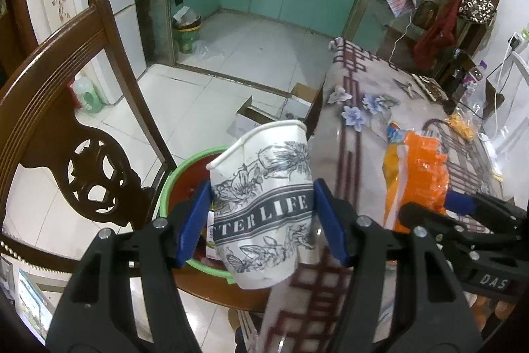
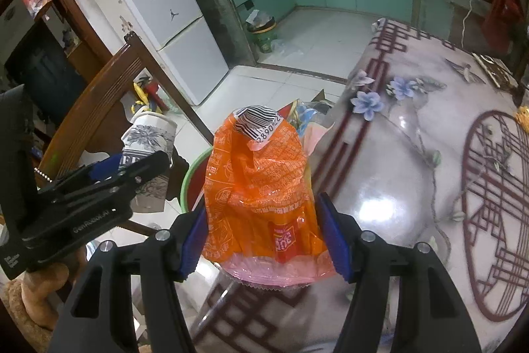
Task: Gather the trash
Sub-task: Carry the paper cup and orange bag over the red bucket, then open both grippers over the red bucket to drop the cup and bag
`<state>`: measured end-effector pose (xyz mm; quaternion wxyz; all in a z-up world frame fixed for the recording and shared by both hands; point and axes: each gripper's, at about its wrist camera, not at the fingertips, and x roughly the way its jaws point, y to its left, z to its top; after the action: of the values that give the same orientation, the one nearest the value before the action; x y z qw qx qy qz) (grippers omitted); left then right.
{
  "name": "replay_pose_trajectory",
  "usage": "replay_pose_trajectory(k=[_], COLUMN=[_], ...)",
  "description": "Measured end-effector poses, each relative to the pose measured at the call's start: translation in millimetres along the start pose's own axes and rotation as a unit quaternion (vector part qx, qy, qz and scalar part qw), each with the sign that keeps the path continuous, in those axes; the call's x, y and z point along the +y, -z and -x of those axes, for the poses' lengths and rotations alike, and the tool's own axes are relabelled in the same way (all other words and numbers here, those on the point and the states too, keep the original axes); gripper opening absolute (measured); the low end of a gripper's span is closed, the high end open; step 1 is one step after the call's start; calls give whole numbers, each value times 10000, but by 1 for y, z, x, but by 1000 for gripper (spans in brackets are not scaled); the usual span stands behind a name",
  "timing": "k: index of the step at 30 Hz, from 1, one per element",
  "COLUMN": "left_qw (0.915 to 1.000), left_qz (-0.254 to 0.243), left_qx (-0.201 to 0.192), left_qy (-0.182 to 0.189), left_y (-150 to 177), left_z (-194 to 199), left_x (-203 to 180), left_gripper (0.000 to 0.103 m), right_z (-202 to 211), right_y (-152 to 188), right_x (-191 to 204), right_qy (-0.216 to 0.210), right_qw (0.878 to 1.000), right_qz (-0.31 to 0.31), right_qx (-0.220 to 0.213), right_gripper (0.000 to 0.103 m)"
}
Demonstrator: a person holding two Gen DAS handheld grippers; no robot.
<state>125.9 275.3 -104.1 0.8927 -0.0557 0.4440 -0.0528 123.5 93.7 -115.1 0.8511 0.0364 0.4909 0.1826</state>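
A crumpled white paper cup (image 1: 261,204) with a grey flower print hangs tilted in the air, and my left gripper (image 1: 263,187) is shut on its sides. Below and behind it stands a red bin with a green rim (image 1: 185,164). In the right wrist view my right gripper (image 2: 263,204) is shut on an orange snack wrapper (image 2: 258,187) with a barcode label, held above the table's edge. The bin's rim (image 2: 195,167) shows just left of the wrapper. The cup (image 2: 148,134) and the left gripper's fingers (image 2: 109,167) are further left. The wrapper (image 1: 413,174) also shows to the cup's right.
A carved wooden chair (image 1: 66,88) stands left of the bin. The table with a flowered cloth under clear plastic (image 2: 396,154) fills the right side. Open cardboard boxes (image 1: 251,118) lie on the tiled floor. A white fridge (image 2: 158,5) and a second green bin (image 1: 186,35) stand further back.
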Motion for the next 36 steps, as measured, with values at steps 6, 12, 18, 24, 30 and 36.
replay_pose_trajectory(k=[6,12,18,24,30,36], left_qw=[10000,9998,9995,9989,9984,9988], left_qz=[-2,72,158,252,350,289], left_qx=[59,162,277,389,397,273], left_qy=[4,-13,-43,-87,-177,-272], left_y=[-11,-22,-31,-35,-36,-34], left_z=[-14,-30,-49,-64,-65,-49], left_x=[18,35,50,57,59,49], left_gripper=[61,61,61,62,86,93], right_z=[-24,-48,-70,-83,-84,-65], right_y=[-12,-23,-33,-37,-37,-36], right_x=[18,31,37,38,35,27], right_qy=[6,42,102,137,163,281], right_qw=[9998,9991,9981,9973,9973,9983], right_qz=[142,293,386,452,430,377], right_qx=[137,306,460,561,565,337], right_gripper=[62,62,63,65,80,85])
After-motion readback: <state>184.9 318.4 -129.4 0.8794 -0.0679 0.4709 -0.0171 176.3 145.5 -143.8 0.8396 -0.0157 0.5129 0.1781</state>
